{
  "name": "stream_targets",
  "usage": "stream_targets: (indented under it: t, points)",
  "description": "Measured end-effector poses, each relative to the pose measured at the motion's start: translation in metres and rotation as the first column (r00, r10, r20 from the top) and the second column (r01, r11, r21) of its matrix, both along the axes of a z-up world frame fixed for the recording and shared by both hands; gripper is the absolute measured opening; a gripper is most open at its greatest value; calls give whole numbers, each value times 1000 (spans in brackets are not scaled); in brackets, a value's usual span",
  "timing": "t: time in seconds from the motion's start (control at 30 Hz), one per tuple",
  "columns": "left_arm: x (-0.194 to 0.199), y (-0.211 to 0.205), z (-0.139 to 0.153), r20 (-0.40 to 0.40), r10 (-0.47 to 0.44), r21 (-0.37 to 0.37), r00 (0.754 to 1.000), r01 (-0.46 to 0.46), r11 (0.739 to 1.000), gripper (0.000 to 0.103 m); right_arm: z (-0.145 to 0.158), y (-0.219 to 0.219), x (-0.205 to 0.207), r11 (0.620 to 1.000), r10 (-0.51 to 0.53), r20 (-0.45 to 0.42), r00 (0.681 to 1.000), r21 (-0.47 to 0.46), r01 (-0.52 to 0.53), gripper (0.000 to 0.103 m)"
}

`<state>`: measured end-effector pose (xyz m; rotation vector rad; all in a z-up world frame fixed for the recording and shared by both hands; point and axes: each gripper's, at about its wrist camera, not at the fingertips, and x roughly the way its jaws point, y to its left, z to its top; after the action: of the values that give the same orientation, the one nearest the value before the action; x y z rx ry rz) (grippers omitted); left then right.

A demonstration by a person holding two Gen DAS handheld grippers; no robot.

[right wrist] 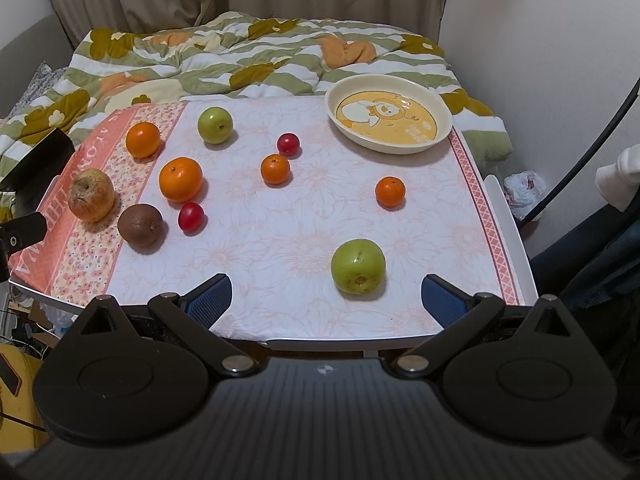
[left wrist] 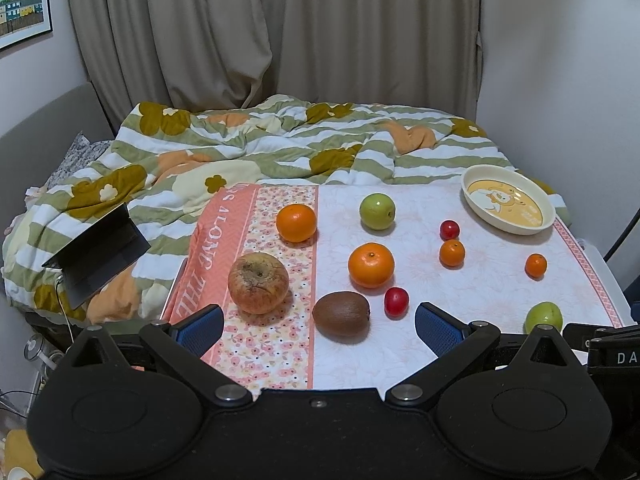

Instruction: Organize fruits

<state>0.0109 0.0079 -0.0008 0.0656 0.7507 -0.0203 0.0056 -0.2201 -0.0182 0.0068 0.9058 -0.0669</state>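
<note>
Jaws spread wide on both grippers; 10 fruits lie outside the bowl.

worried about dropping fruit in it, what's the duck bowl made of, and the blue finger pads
Bowl: looks like glossy melamine or plastic, cream with a printed picture and soft highlights; ceramic is possible. Pads: apparently textured rubber, matte blue with a fine dotted grid.

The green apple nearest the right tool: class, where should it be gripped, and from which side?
Grip the green apple across its widest middle, one finger on each flank. Come in from the near table edge, where the open right tool already faces it. It is round, its stem pointing roughly upward, with bare cloth on both sides, so nothing blocks the fingers.
</note>
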Motion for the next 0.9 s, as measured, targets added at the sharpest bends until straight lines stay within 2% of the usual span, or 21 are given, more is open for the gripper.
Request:
stream_targets:
  t: [0.9]
  points:
    - [0, 1, 0, 0, -1, -3, 1000, 1, 1000, 103, -3, 4, -1, 1000, 2, 0, 1000, -2, -2, 103]
